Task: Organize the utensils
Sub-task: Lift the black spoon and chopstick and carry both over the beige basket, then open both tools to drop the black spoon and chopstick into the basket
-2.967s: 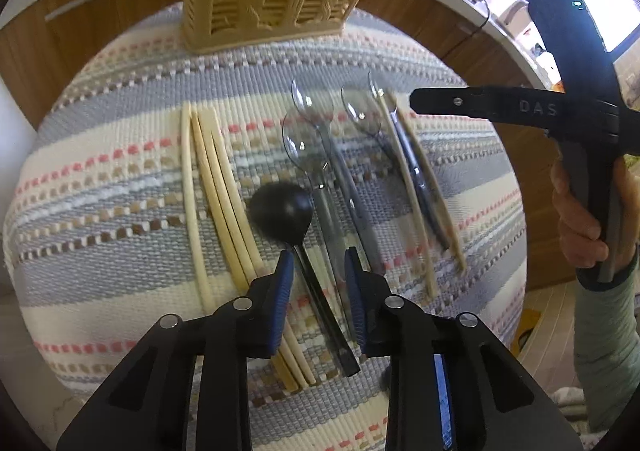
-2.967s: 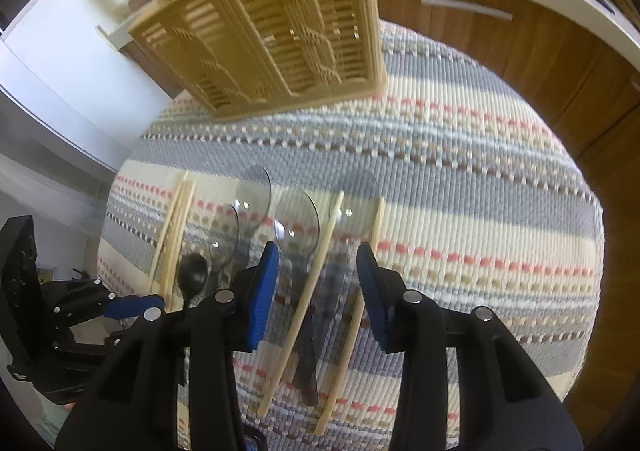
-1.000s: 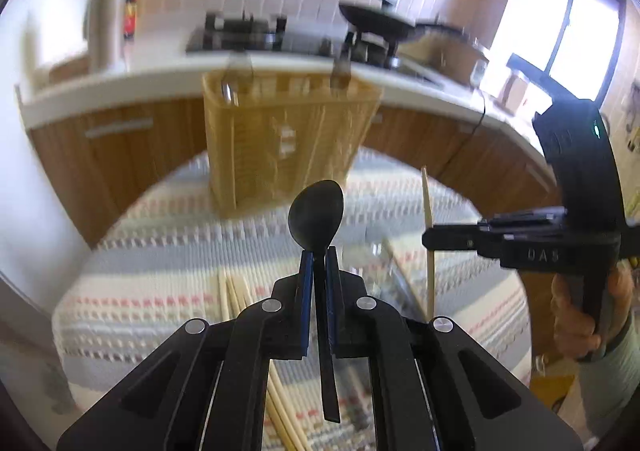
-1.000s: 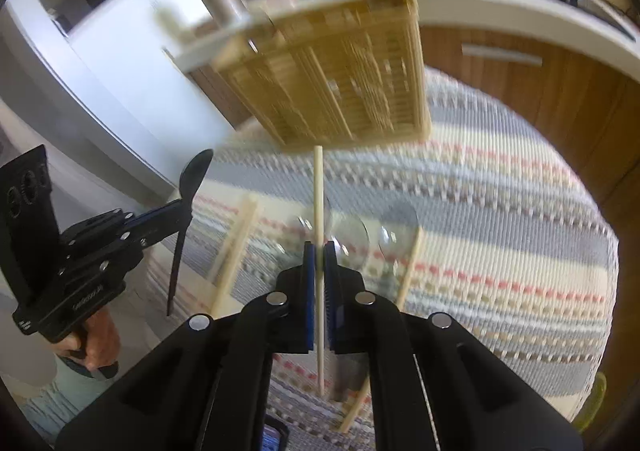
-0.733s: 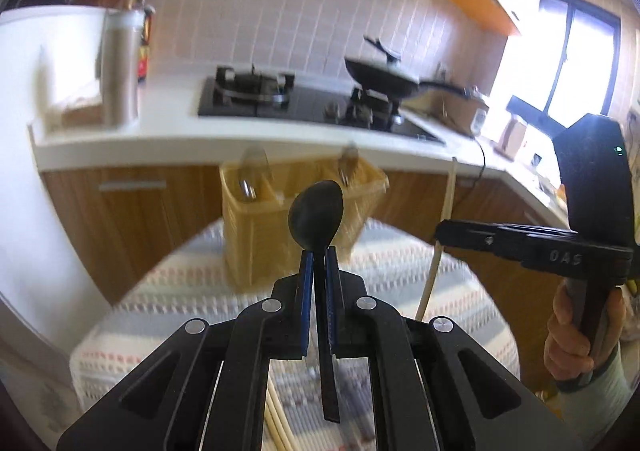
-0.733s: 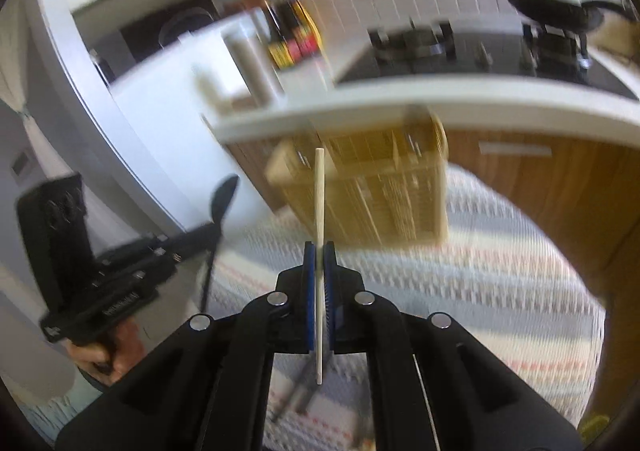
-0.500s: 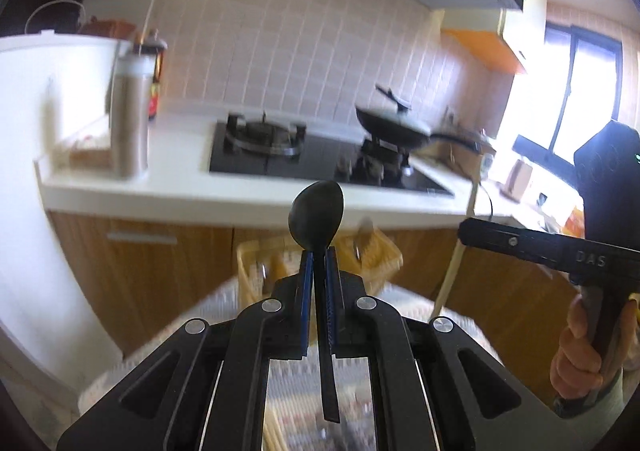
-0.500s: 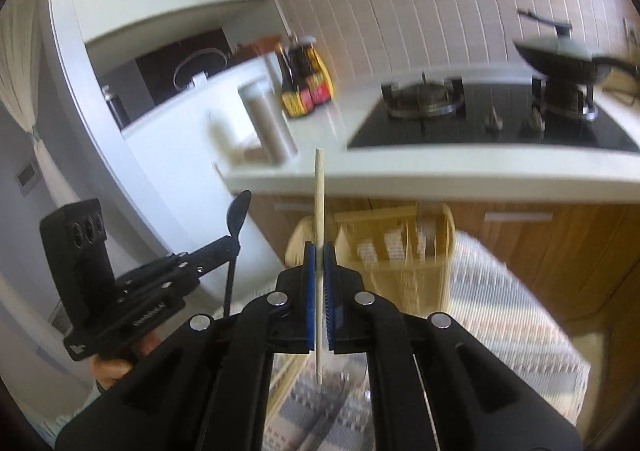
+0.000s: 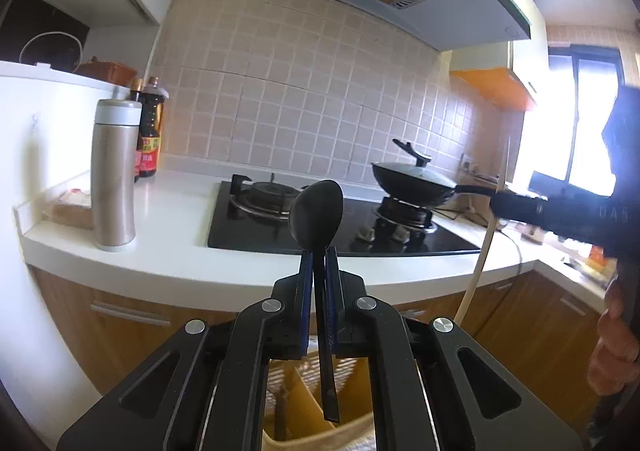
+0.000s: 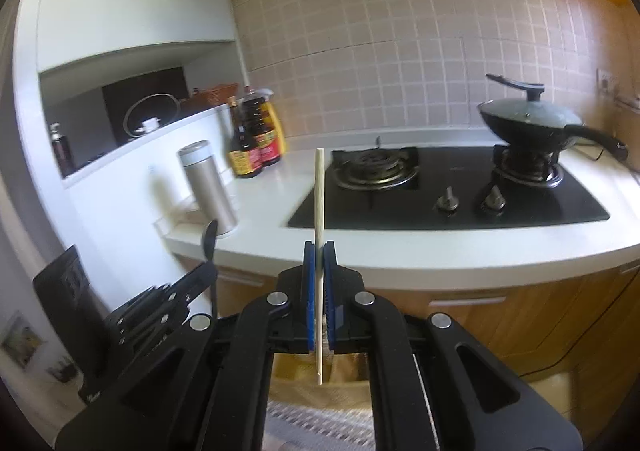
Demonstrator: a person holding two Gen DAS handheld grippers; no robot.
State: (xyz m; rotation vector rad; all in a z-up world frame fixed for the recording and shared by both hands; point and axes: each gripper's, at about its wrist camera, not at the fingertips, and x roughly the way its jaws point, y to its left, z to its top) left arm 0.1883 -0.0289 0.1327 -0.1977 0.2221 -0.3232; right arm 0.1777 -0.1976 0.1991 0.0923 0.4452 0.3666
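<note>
Behind everything, the white counter (image 9: pixel 172 259) carries the black hob (image 10: pixel 520 203) and a lidded wok (image 9: pixel 412 181). Below both tools sits the yellow utensil basket (image 9: pixel 304 407). Left gripper (image 9: pixel 319 263) is clamped on a black spoon (image 9: pixel 316 211), bowl up. Right gripper (image 10: pixel 319 255) pinches one upright pale chopstick (image 10: pixel 319 191).

I can read only faint letters "DAS" on my right gripper (image 9: pixel 496 207); the sauce bottle (image 10: pixel 244 143) labels are illegible.
</note>
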